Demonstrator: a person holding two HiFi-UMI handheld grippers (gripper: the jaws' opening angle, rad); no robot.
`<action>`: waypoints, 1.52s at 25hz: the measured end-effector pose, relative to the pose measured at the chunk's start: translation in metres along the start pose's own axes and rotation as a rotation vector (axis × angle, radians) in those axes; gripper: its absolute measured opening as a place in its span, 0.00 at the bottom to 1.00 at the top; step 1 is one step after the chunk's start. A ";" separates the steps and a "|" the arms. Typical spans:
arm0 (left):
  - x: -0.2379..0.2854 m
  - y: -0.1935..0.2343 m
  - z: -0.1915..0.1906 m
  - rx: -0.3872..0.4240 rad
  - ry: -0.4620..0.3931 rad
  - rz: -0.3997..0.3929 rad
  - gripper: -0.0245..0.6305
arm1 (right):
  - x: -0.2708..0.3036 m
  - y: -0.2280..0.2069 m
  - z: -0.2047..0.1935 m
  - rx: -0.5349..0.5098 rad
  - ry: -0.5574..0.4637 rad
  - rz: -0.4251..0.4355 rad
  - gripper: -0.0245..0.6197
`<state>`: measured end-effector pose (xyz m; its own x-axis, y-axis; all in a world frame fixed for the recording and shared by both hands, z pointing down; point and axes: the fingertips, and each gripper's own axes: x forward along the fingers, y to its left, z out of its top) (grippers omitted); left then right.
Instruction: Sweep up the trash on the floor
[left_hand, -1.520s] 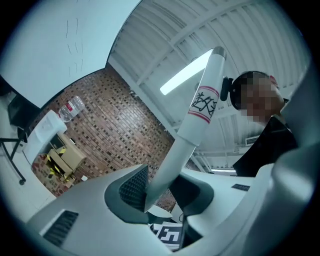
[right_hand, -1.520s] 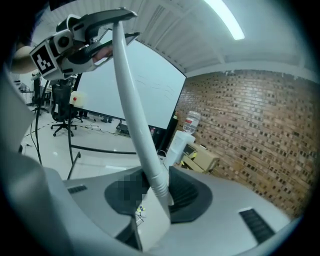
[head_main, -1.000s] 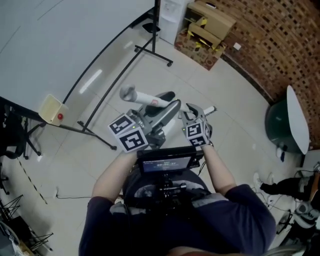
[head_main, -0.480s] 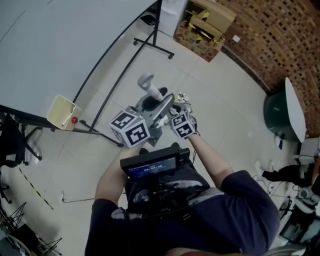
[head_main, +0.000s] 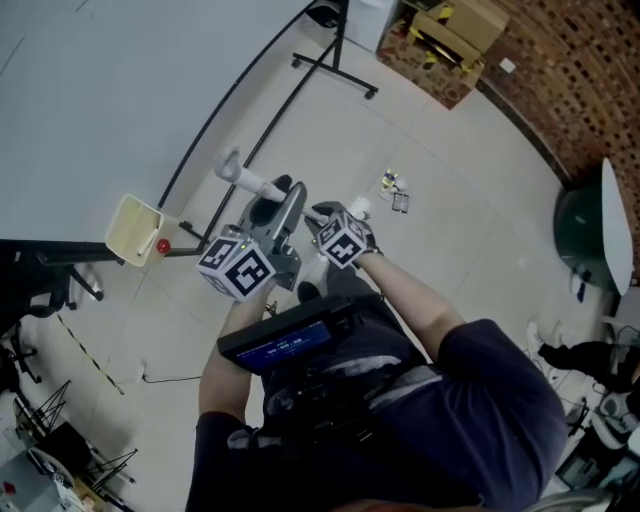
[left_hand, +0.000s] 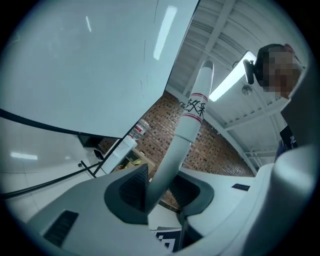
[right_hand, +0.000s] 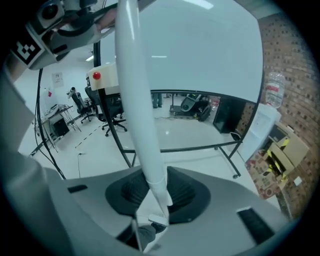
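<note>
both the left gripper (left_hand: 159, 194) and right gripper (right_hand: 156, 195) are clamped on one long white broom handle (right_hand: 134, 95), likely spaced for sweeping leverage.

Floor (head_main: 470, 260): pale cream tiles, glossy.
Whiteboard (head_main: 100, 80), ten o'clock in the head view: white, thin black frame.
Brick wall (head_main: 590, 80), two o'clock: red-brown, dark pitted pattern.
Cardboard boxes (head_main: 455, 25), twelve o'clock: tan, with yellow and black marks.
Small box (head_main: 133, 228), nine o'clock: cream, with a red button.
Handle (left_hand: 186, 131): white, one red band, black lettering below it.
Left gripper (left_hand: 159, 192) and right gripper (right_hand: 155, 192): light grey shells, dark ribbed pads, black-and-white square markers.
Trash (head_main: 393, 190), one o'clock: whitish and dark bits.
Sleeve (head_main: 490, 380): dark navy.
</note>
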<state>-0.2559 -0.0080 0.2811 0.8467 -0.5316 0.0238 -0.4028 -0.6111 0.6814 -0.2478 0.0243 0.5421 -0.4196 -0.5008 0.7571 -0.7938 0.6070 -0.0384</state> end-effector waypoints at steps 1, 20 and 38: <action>0.000 0.010 0.000 -0.009 -0.002 0.028 0.22 | 0.008 0.003 -0.001 -0.006 0.010 0.030 0.21; 0.016 0.119 0.029 0.156 -0.011 0.424 0.17 | 0.047 -0.014 -0.003 -0.166 0.052 0.435 0.23; 0.023 0.280 0.001 0.123 0.130 0.499 0.17 | 0.050 -0.077 -0.057 0.089 0.246 0.212 0.20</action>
<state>-0.3491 -0.1917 0.4718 0.5743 -0.7030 0.4195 -0.7992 -0.3706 0.4732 -0.1827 -0.0124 0.6203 -0.4691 -0.1986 0.8605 -0.7401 0.6201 -0.2603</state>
